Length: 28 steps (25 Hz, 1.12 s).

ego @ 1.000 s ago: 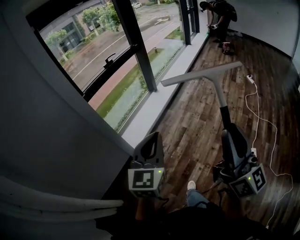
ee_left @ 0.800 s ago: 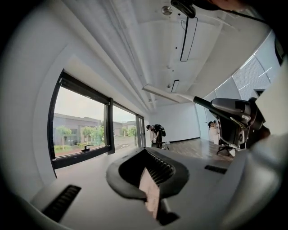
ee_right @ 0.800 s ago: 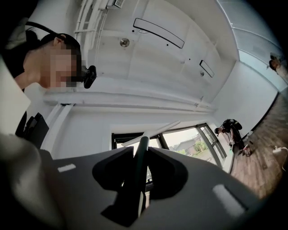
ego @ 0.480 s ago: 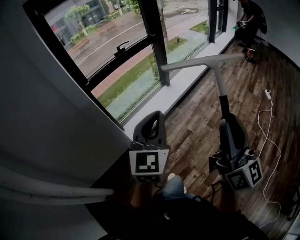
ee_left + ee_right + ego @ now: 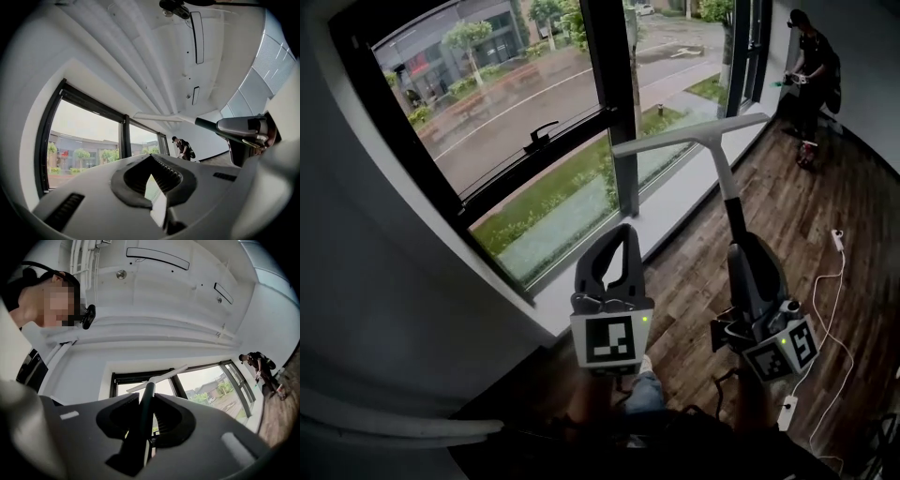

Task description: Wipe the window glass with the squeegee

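A squeegee point(image 5: 689, 137) with a pale blade and a dark handle points up toward the window glass point(image 5: 506, 98). My right gripper point(image 5: 742, 251) is shut on its handle. The blade hangs in front of the dark mullion point(image 5: 615, 103), and I cannot tell whether it touches the glass. The right gripper view shows the handle point(image 5: 146, 397) clamped between the jaws and the blade point(image 5: 157, 378) against the window. My left gripper point(image 5: 622, 231) is shut on nothing, left of the squeegee. In the left gripper view its tips point(image 5: 150, 158) meet, with the squeegee point(image 5: 157, 117) to the upper right.
A pale sill point(image 5: 680, 211) runs under the panes, with wood floor point(image 5: 825, 187) to the right. A person point(image 5: 814, 58) stands far back by the window. A white cable point(image 5: 832, 281) and a power strip point(image 5: 787, 409) lie on the floor. The white wall point(image 5: 366, 309) is at the left.
Both grippers have come closer to the window. The squeegee blade has moved from over the sill and floor to in front of the mullion and glass. The right gripper's grip is unchanged.
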{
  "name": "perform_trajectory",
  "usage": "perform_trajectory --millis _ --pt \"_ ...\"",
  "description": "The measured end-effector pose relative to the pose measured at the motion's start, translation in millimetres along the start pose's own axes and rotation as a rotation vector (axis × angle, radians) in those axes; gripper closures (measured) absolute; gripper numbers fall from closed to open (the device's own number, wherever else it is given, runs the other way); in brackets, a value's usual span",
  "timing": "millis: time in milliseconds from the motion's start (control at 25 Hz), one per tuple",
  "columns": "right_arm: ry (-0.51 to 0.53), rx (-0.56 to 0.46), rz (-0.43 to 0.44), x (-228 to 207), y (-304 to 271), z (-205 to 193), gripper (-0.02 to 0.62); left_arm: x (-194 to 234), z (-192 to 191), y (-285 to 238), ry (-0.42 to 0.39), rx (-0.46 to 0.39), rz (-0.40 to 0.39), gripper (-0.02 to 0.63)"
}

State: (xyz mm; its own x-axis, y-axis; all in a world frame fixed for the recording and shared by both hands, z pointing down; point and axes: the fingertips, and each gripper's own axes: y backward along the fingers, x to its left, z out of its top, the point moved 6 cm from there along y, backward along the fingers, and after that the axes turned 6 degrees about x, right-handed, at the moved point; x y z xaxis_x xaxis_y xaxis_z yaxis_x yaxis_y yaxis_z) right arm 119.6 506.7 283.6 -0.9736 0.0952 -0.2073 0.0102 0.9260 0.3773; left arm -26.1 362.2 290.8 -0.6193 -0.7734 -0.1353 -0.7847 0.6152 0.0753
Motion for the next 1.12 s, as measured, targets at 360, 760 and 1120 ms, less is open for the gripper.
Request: perform_trajectory --millis 360,760,1120 --pt "-0.031 0.000 0.112 -81 -166 -28 0.498 85 7 -143 -0.071 0.008 0.153 0.604" --pt "-0.095 0.005 0.224 -157 -307 -74 0.497 147 -4 -250 -0.137 -0.002 0.279 0.604" --pt "-0.156 0.021 0.405 -250 -476 -99 0.498 209 17 -392 -0.252 -0.048 0.458 0.604"
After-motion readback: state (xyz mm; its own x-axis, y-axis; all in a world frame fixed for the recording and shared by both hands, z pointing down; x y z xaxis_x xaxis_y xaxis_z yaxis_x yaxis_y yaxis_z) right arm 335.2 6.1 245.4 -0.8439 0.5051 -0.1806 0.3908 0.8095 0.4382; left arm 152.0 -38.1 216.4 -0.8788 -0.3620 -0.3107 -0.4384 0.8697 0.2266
